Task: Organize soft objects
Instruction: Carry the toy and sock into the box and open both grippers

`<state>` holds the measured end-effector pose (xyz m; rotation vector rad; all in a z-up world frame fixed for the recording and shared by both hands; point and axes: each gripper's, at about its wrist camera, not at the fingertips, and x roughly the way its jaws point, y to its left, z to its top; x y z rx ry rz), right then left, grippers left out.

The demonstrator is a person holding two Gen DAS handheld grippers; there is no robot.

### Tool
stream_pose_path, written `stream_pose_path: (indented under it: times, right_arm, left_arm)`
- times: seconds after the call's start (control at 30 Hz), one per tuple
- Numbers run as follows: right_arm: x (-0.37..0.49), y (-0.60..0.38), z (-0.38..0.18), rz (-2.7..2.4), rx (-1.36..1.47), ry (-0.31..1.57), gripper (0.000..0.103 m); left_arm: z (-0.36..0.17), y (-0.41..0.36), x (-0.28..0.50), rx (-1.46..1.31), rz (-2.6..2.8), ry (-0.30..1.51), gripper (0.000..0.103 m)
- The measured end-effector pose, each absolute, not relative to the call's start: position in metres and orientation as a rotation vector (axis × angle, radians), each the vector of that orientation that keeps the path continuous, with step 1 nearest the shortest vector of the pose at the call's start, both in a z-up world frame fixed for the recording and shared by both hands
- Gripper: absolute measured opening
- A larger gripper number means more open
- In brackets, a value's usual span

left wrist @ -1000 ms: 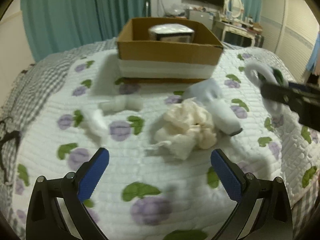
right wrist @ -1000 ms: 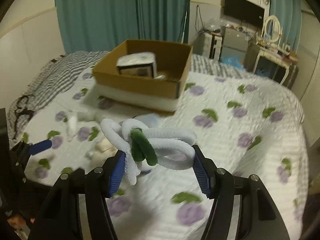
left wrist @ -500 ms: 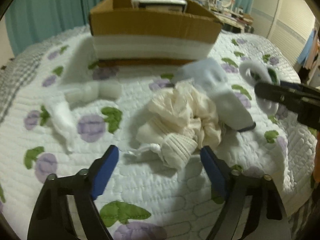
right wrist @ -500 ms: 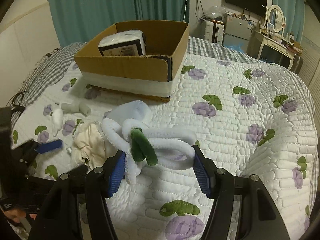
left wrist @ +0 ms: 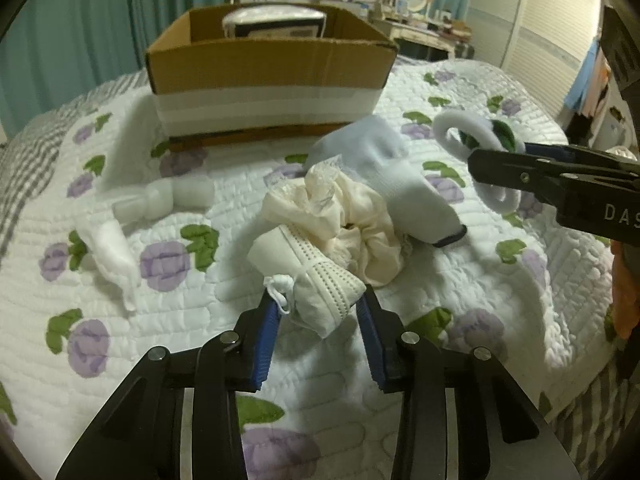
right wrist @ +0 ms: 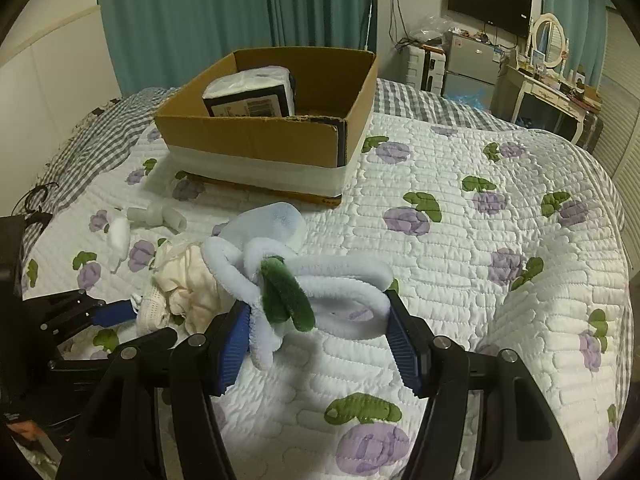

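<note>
Soft objects lie scattered on a quilted bed (left wrist: 520, 272) with purple flowers, in front of a cardboard box (left wrist: 272, 68). Farthest left in the left wrist view lies a small white cloth (left wrist: 114, 252), and just behind it a white plastic pipe piece (left wrist: 164, 200). Toward the middle sits a heap: a white perforated face mask (left wrist: 316, 280) at the front, a cream scrunchie (left wrist: 360, 220) touching it behind, and a pale blue sock (left wrist: 396, 176) resting against the scrunchie's far right side. The left gripper (left wrist: 318, 320) has its fingers drawn narrow around the near end of the mask, pinching it. To the right, the right gripper (right wrist: 316, 336) hangs above the bed, its fingers clamped on a fuzzy white looped toy (right wrist: 340, 284) with a green piece at its centre; the loops bulge out between the blue pads. The box stands behind the heap, between it and the teal curtains (right wrist: 240, 12), and holds a wrapped pack of tissue rolls (right wrist: 250, 96) in its back left part. The scrunchie and sock lie between the mask and the box.
</note>
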<state>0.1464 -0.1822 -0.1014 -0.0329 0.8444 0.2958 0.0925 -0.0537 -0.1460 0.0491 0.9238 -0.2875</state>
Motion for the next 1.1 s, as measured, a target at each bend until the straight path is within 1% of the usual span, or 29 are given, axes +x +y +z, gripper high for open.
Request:
stream_pose_path:
  times: [0.2,0.53,0.67,0.7,0.73,0.9,1.1]
  right_arm:
    - [0.133,-0.175,-0.085,0.294,-0.041,0.813,0.062]
    - [0.102,-0.159,-0.037,0.31,-0.064,0.721,0.062]
    - [0.087,-0.154,-0.014,0.303,-0.089,0.682,0.062]
    - [0.083,-0.153,-0.008,0.302,-0.096,0.671,0.062]
    - [0.08,-0.152,-0.002,0.3,-0.102,0.658,0.062]
    - [0.074,-0.154,0.028,0.288,-0.118,0.603,0.062]
    - [0.092,-0.154,0.054,0.278,-0.14,0.552,0.062]
  left_arm:
    - [-0.129,-0.045,0.083,0.071,-0.271,0.887,0.037]
    - [-0.068,-0.039,0.057,0.115,-0.218,0.758,0.038]
    - [-0.037,-0.04,0.049,0.128,-0.199,0.663,0.038]
    - [-0.028,-0.039,0.047,0.185,-0.191,0.593,0.038]
    - [-0.02,-0.039,0.045,0.18,-0.19,0.573,0.038]
    - [0.016,-0.041,0.043,0.167,-0.202,0.493,0.039]
    - [0.044,-0.042,0.056,0.19,-0.197,0.422,0.039]
